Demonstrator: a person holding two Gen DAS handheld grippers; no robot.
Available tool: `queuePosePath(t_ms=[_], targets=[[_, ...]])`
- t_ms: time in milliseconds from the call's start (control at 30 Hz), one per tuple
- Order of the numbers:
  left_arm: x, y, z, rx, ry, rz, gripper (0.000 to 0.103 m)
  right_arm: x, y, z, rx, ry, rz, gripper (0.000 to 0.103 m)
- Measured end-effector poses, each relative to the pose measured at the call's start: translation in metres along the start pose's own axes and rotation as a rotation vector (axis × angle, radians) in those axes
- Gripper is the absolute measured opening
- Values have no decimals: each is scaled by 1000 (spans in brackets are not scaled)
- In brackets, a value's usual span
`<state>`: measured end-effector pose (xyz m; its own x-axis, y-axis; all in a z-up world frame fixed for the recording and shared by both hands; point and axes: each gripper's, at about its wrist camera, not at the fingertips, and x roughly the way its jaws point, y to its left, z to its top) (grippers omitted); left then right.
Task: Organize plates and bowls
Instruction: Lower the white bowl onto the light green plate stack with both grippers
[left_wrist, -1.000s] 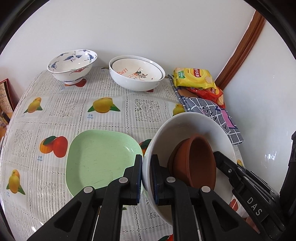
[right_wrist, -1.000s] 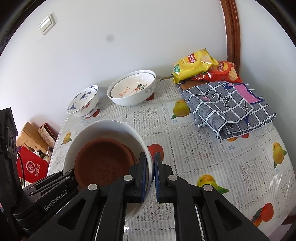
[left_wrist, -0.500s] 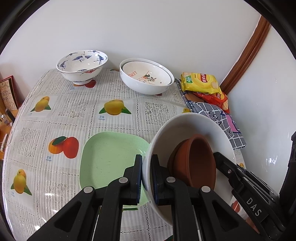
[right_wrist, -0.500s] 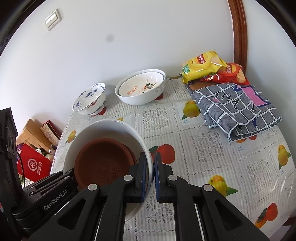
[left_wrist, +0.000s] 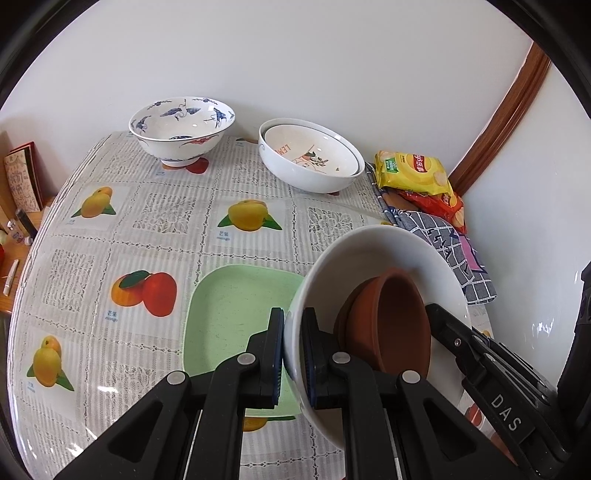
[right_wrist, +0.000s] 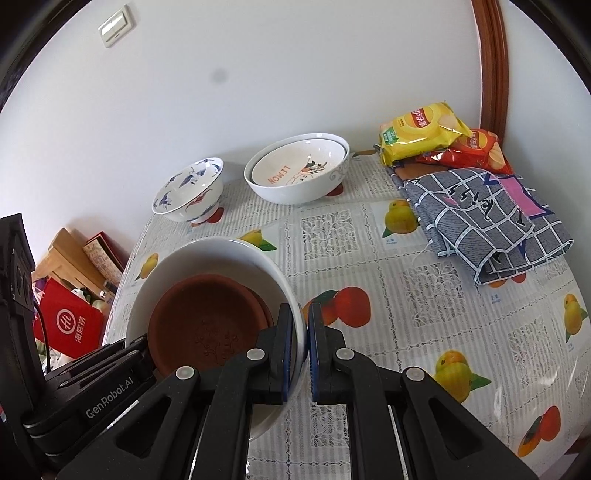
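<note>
I held the big white bowl (left_wrist: 373, 254) up off the surface (left_wrist: 166, 218) with both tools, one on each side, because it is wide and had a brown dish (left_wrist: 391, 321) sitting inside it. Two grips kept it from tipping too far. The left tool (left_wrist: 293, 350) was nearly closed, pinching the bowl's near rim between its two fingers. The right tool (right_wrist: 300, 350) was nearly closed too, pinching the rim on the other side. The bowl hung just above the green plate (left_wrist: 229, 314), leaning a little. I think I was taking it to the stacked bowls (left_wrist: 310, 162) at the back.
</note>
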<state>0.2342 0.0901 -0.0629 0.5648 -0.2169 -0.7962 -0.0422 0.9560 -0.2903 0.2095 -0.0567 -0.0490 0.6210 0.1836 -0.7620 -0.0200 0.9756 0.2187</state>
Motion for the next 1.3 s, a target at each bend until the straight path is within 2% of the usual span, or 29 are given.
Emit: queuePosePath(t_ms=[1300], targets=[[36,49,0,-74,64,16,10,52,28,-7,-38,89,-2,8]])
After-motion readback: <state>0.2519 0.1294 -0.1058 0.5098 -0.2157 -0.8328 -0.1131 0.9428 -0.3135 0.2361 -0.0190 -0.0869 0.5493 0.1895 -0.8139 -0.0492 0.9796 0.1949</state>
